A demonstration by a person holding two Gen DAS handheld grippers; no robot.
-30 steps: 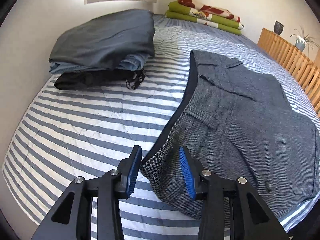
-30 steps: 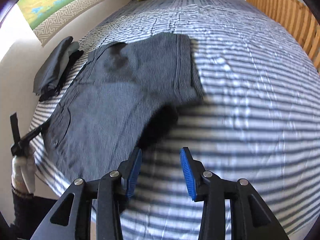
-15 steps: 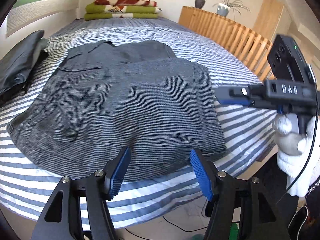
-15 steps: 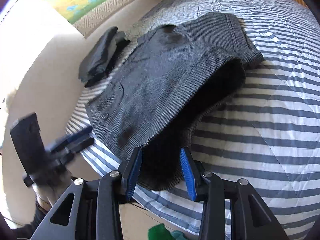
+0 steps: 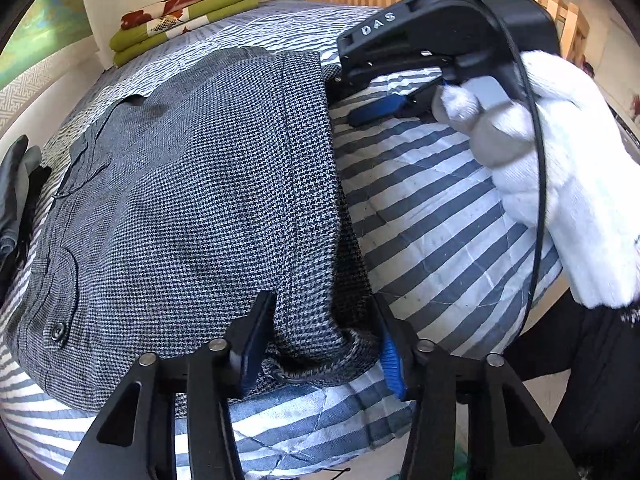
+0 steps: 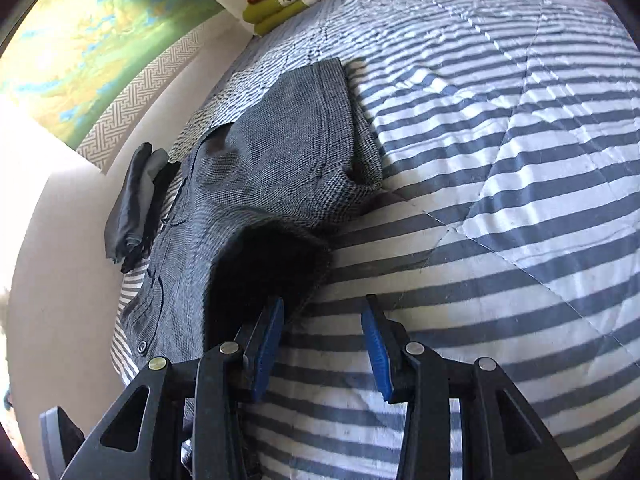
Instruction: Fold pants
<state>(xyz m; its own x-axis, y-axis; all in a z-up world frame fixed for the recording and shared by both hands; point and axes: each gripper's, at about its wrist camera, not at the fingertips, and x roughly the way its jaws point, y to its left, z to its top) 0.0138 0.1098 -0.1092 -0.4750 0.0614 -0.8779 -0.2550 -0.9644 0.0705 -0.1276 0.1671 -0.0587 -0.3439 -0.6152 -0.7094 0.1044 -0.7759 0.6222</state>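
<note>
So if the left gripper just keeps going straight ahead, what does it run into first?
The grey houndstooth pants: the left gripper is open with their near corner already between its fingers.

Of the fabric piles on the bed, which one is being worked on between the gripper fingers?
The grey houndstooth pants, spread across the striped bed. The dark folded stack by the wall and the green blankets at the far end lie untouched.

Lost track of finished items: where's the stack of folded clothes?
The folded clothes lie at the bed's left edge against the wall in the right wrist view, just left of the grey pants, below the wall map.
</note>
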